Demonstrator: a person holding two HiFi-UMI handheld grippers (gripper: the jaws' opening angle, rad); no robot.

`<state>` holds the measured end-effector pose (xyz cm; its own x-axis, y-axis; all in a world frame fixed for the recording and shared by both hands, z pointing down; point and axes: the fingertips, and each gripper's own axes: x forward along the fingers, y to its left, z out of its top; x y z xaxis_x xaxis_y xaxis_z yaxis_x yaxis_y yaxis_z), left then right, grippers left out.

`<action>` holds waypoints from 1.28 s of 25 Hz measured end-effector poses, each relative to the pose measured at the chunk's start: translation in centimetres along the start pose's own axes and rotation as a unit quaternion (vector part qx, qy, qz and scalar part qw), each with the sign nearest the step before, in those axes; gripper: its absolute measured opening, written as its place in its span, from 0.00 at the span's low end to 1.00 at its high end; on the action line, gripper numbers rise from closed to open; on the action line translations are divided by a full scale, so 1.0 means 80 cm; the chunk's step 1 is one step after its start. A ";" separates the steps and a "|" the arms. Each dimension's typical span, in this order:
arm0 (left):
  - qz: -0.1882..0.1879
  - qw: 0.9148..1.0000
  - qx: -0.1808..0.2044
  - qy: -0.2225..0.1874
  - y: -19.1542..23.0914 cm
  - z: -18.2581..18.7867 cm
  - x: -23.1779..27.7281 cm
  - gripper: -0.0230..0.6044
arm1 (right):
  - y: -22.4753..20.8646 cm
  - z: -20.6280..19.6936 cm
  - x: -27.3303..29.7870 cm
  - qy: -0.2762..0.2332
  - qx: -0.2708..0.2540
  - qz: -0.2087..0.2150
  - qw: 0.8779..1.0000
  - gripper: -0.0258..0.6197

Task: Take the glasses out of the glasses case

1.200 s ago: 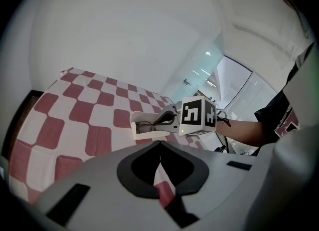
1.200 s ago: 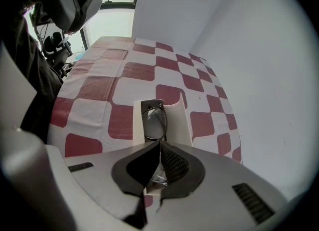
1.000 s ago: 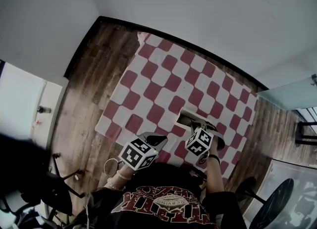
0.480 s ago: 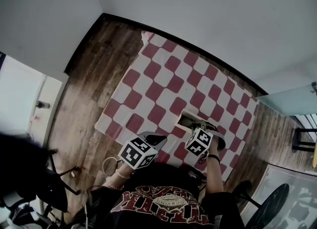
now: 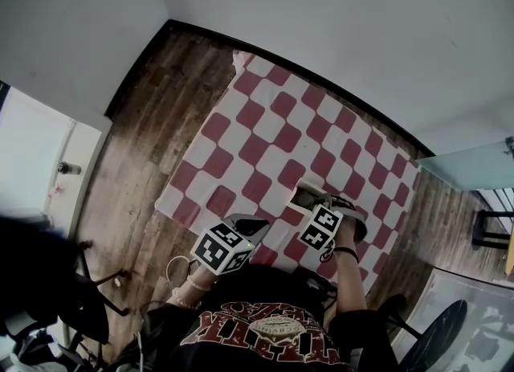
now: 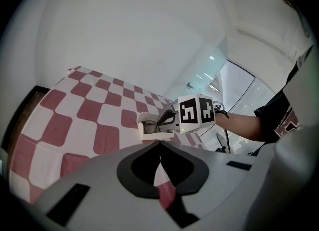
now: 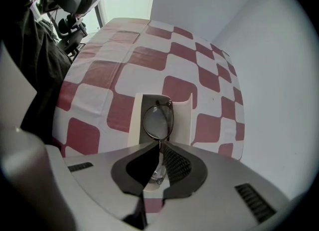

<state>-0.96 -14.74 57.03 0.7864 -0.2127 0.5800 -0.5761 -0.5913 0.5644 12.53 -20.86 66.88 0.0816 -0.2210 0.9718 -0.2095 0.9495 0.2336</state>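
While glasses (image 7: 158, 121) sit in case (image 7: 135, 121), right tongs (image 7: 159, 146) pinch frame.

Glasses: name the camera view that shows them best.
Right gripper view: the glasses sit centred and close, one lens clear against the white glasses case, pinched by the right gripper. Left gripper view shows them small, side-on. Head view leaves them too small to make out.

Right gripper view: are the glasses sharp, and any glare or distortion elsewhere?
Right gripper view: the dark-rimmed round-lens glasses in the cream open case look sharp, corners vignetted black. Left gripper view: the window at right is blown out white. Head view: fisheye bends the red-and-white checked tablecloth's edges.
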 end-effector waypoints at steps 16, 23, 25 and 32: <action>-0.003 1.000 0.004 0.005 0.006 0.001 -0.005 0.05 | -0.006 -0.004 -0.002 -0.005 0.015 -0.061 0.998 0.08; -0.007 1.000 0.010 0.012 0.004 -0.001 -0.004 0.05 | -0.008 -0.005 -0.004 -0.004 0.028 -0.060 0.998 0.08; -0.005 1.000 0.017 0.017 0.004 -0.003 -0.004 0.05 | -0.009 -0.005 -0.005 -0.005 0.032 -0.061 0.998 0.08; -0.016 0.999 0.021 0.025 -0.002 -0.005 0.000 0.05 | -0.012 -0.009 -0.010 -0.005 0.043 -0.063 0.997 0.08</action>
<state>-0.95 -14.38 57.19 0.7918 -0.1547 0.5909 -0.5398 -0.6299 0.5585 13.35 -21.47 65.87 0.1020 -0.3396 0.9350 -0.2810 0.8918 0.3546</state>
